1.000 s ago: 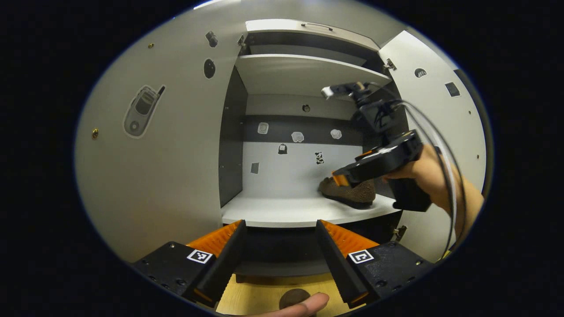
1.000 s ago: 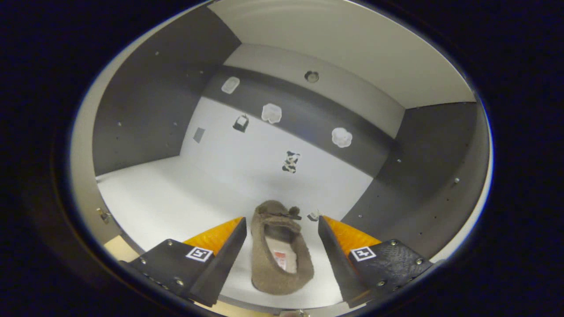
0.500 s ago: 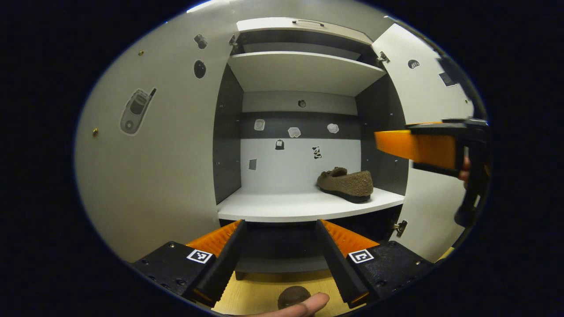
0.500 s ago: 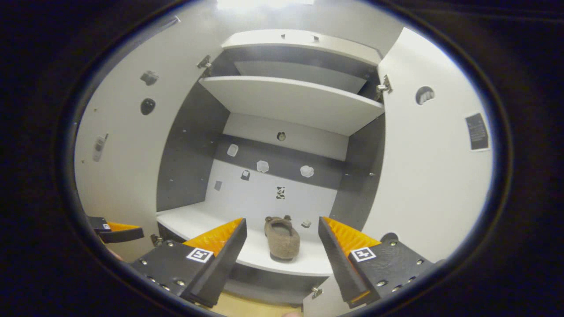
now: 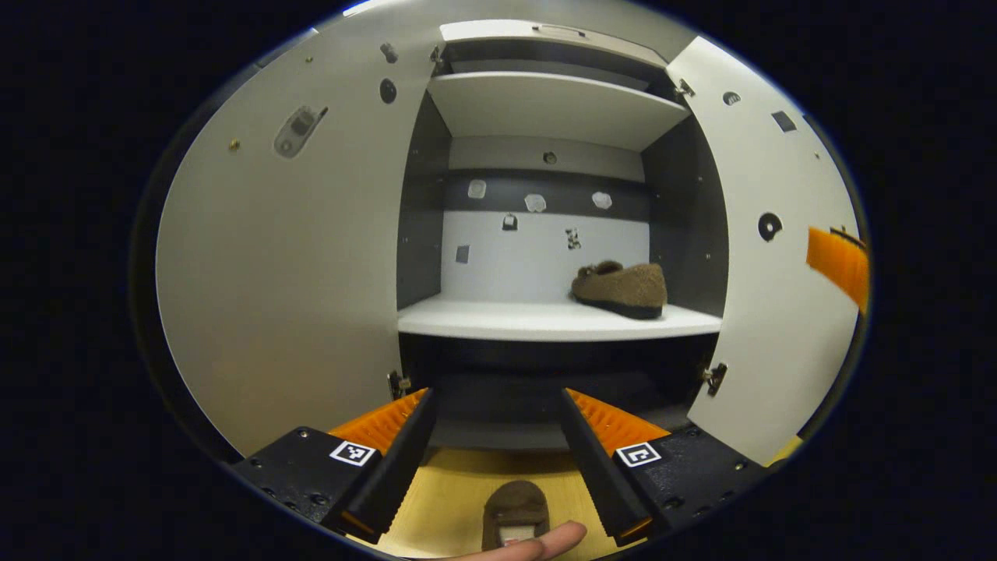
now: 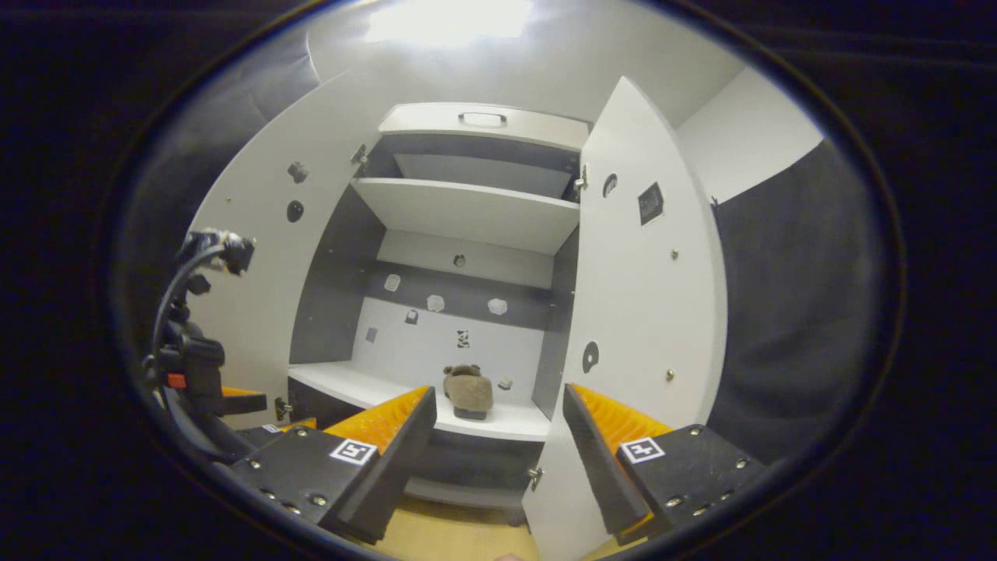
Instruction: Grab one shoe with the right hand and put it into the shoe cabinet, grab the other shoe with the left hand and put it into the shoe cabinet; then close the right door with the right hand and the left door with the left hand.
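A brown fuzzy shoe (image 5: 621,288) rests on the right part of the cabinet's white shelf (image 5: 545,321), and it also shows as the shoe (image 6: 468,389) in the right gripper view. The second brown shoe (image 5: 514,514) lies on the wooden floor below my left gripper (image 5: 496,452), which is open and empty above it. A fingertip (image 5: 537,543) shows at the bottom edge. My right gripper (image 6: 498,452) is open and empty, well back from the cabinet. Both cabinet doors stand open: the left door (image 5: 288,265) and the right door (image 5: 767,265).
An upper shelf (image 5: 553,105) spans the cabinet above the shoe's shelf. Small stickers dot the back panel (image 5: 537,249). The right door's edge (image 6: 557,405) stands between my right fingers. The other gripper (image 6: 195,366) with cables hangs at the left in the right gripper view.
My right gripper has let go of the shoe on the shelf and pulled back out of the cabinet. My left gripper has dropped lower, bringing more of the floor shoe into view.
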The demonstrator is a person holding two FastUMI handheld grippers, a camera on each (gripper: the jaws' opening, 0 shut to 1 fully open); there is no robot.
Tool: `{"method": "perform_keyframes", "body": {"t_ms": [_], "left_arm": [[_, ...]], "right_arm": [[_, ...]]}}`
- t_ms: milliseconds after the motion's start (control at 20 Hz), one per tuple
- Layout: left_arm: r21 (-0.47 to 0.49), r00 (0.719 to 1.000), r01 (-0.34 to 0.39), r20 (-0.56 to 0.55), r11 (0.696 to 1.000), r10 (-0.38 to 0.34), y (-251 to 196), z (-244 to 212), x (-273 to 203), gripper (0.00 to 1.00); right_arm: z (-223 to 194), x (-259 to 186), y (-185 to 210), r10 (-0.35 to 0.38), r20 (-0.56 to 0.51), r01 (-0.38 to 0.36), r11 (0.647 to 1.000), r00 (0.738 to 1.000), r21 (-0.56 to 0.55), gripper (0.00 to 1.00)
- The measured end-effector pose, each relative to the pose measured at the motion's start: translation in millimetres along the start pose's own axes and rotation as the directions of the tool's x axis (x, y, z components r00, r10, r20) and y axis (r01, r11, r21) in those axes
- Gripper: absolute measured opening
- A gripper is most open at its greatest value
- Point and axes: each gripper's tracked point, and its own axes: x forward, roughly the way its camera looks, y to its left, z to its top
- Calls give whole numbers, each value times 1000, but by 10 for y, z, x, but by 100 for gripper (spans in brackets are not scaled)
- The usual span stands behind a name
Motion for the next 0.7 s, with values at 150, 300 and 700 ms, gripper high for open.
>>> {"method": "perform_keyframes", "body": {"t_ms": [150,300,700], "left_arm": [[5,997,9,-79,1000,-9,78,-509,5,97],[19,982,20,-188,1000,-16,146,-1048,36,97],[117,862,70,-507,991,-1,192,-2372,-18,98]], "right_arm": [[-59,-153,-58,-5,26,5,1000,1000,22,98],[-161,-229,-124,-30,29,29,999,999,28,98],[-489,-147,-271,-38,7,37,992,999,117,98]]}}
